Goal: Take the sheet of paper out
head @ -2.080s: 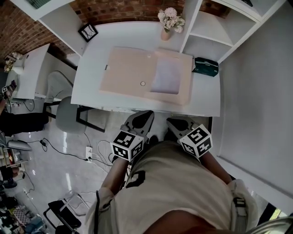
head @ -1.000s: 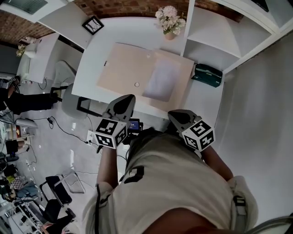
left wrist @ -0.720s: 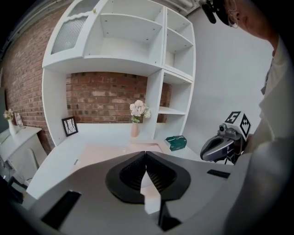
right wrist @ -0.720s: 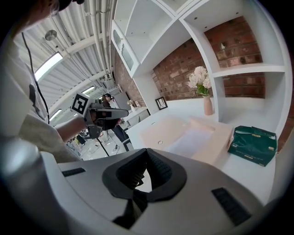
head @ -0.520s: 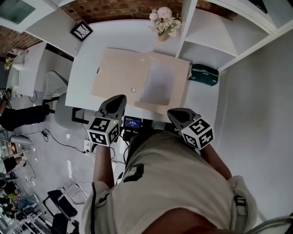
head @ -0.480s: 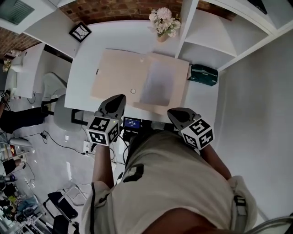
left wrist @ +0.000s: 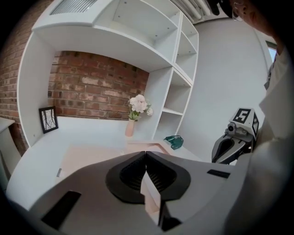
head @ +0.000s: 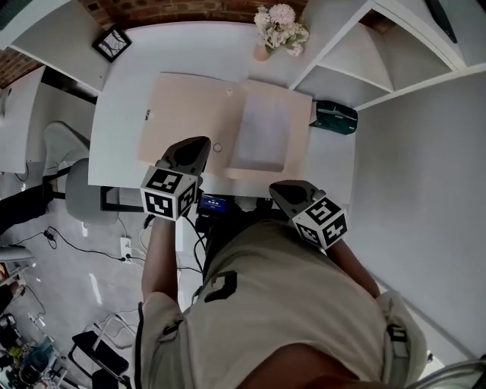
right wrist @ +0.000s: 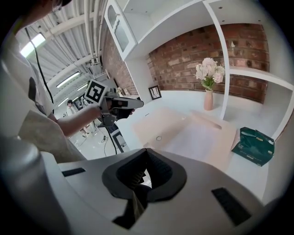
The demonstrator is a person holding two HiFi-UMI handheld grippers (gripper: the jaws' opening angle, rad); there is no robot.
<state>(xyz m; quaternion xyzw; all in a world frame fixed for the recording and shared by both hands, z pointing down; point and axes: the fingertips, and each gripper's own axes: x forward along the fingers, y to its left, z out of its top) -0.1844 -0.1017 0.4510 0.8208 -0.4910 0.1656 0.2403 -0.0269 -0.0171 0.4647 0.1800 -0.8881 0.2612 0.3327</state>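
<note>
An open beige folder (head: 190, 114) lies flat on the white desk (head: 121, 99). A white sheet of paper (head: 262, 131) rests in its right half. My left gripper (head: 199, 143) is shut and empty and hovers over the folder's near edge, close to a small ring mark. My right gripper (head: 279, 188) is also shut with nothing in it and hangs at the desk's front edge, just short of the paper. From the right gripper view, the folder (right wrist: 156, 121) and paper (right wrist: 197, 137) lie ahead of the shut right gripper (right wrist: 146, 151). The left gripper (left wrist: 146, 155) faces the folder (left wrist: 92, 156).
A vase of flowers (head: 277, 23) and a small framed picture (head: 112, 43) stand at the desk's back. A green box (head: 332, 118) sits right of the folder, below white shelves (head: 357, 53). A grey chair (head: 76, 182) stands left of the desk.
Both grippers have come forward from in front of the body toward the desk. The left one now reaches over the folder's near edge; the right one has reached the desk's front edge.
</note>
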